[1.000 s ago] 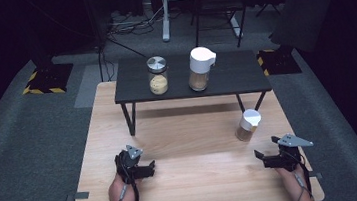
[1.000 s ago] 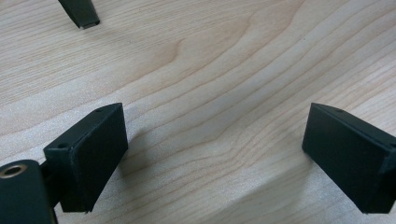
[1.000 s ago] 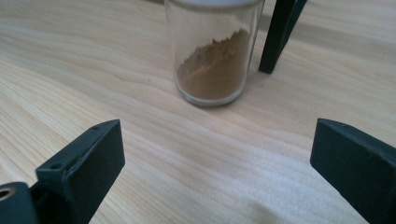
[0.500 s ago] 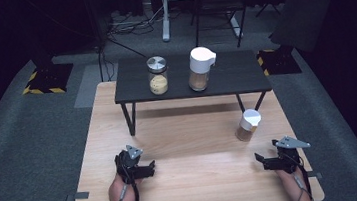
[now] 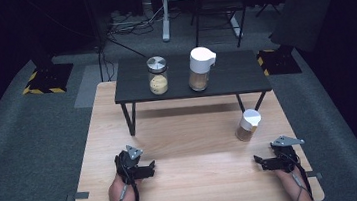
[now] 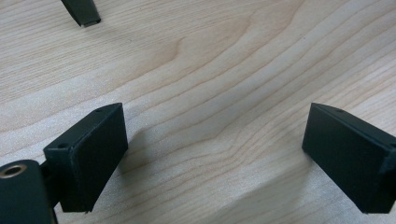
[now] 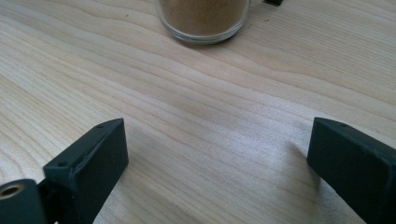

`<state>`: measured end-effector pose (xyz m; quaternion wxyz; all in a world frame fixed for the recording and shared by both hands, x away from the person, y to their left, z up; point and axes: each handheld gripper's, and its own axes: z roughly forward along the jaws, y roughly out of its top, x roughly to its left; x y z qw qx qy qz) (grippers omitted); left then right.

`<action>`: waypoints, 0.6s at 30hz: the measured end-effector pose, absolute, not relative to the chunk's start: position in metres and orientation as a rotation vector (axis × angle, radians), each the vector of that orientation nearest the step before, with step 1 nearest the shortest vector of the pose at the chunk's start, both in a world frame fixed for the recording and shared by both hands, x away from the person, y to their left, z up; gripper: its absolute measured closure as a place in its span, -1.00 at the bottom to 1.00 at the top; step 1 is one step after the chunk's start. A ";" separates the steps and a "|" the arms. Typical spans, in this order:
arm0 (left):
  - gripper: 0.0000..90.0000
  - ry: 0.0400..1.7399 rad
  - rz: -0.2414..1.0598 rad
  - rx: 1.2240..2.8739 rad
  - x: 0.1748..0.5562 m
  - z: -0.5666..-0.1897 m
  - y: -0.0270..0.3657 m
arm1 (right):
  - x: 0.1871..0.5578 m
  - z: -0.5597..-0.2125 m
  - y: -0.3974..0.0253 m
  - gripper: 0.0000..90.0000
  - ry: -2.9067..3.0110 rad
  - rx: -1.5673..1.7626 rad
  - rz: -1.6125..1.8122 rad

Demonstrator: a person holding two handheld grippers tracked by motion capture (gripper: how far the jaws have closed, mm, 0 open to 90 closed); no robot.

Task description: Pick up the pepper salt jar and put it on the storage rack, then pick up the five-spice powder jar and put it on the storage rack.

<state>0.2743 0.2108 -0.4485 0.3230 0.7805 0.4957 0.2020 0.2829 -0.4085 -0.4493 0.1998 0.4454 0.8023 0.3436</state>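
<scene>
Your light wooden tabletop (image 5: 186,145) lies on grey carpet, its near edge at your forearms. Broad bare wood runs between your two grippers and forward to the low black shelf (image 5: 234,77), which stands on thin legs across the far half of the tabletop. Your left gripper (image 5: 146,169) rests low near the near-left part of the tabletop, jaws wide apart and holding nothing; the left gripper view has only bare wood grain between them, with one dark shelf leg (image 6: 81,11) at its top edge. Your right gripper (image 5: 261,161) sits close to the near-right corner, near the right edge, jaws likewise wide apart and holding nothing. Small glass jar (image 5: 247,125), white lid, brown powder inside: upright on the tabletop, near and ahead of your right gripper, apart from it; its base (image 7: 203,21) shows at the top of the right gripper view. On the shelf: a jar with a metal lid (image 5: 157,75), yellowish contents, and beside it a taller container with a white lid (image 5: 200,68), brown contents, the two apart.
</scene>
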 end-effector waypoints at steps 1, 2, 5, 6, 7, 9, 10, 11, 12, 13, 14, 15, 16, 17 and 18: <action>-0.85 1.301 0.530 2.048 0.274 -0.449 0.211 | 0.283 -0.449 -0.409 -0.89 2.243 1.245 0.960; -0.85 1.301 0.530 2.048 0.274 -0.449 0.211 | 0.283 -0.449 -0.409 -0.89 2.243 1.245 0.961; -0.85 1.302 0.530 2.048 0.274 -0.449 0.211 | 0.283 -0.449 -0.409 -0.89 2.243 1.245 0.960; -0.85 1.301 0.530 2.048 0.274 -0.449 0.211 | 0.283 -0.449 -0.409 -0.89 2.243 1.245 0.961; -0.85 1.301 0.530 2.048 0.274 -0.449 0.211 | 0.283 -0.449 -0.409 -0.89 2.243 1.246 0.961; -0.85 1.301 0.530 2.048 0.274 -0.449 0.211 | 0.283 -0.449 -0.408 -0.89 2.243 1.245 0.960; -0.85 1.301 0.530 2.048 0.274 -0.449 0.211 | 0.283 -0.449 -0.408 -0.89 2.244 1.245 0.960; -0.85 1.301 0.532 2.048 0.274 -0.449 0.211 | 0.283 -0.449 -0.408 -0.89 2.244 1.247 0.960; -0.85 1.299 0.533 2.048 0.274 -0.449 0.211 | 0.283 -0.449 -0.408 -0.89 2.244 1.246 0.959; -0.85 1.299 0.532 2.048 0.274 -0.449 0.211 | 0.283 -0.449 -0.408 -0.89 2.244 1.246 0.959; -0.85 1.301 0.532 2.047 0.274 -0.449 0.211 | 0.283 -0.449 -0.408 -0.89 2.244 1.247 0.959; -0.85 1.301 0.532 2.047 0.274 -0.449 0.211 | 0.283 -0.449 -0.408 -0.89 2.244 1.247 0.959; -0.85 1.301 0.531 2.048 0.274 -0.449 0.211 | 0.283 -0.449 -0.408 -0.90 2.244 1.248 0.959; -0.85 1.304 0.529 2.048 0.274 -0.448 0.210 | 0.283 -0.449 -0.408 -0.90 2.244 1.249 0.960; -0.85 1.305 0.529 2.047 0.274 -0.448 0.210 | 0.283 -0.449 -0.408 -0.90 2.243 1.250 0.959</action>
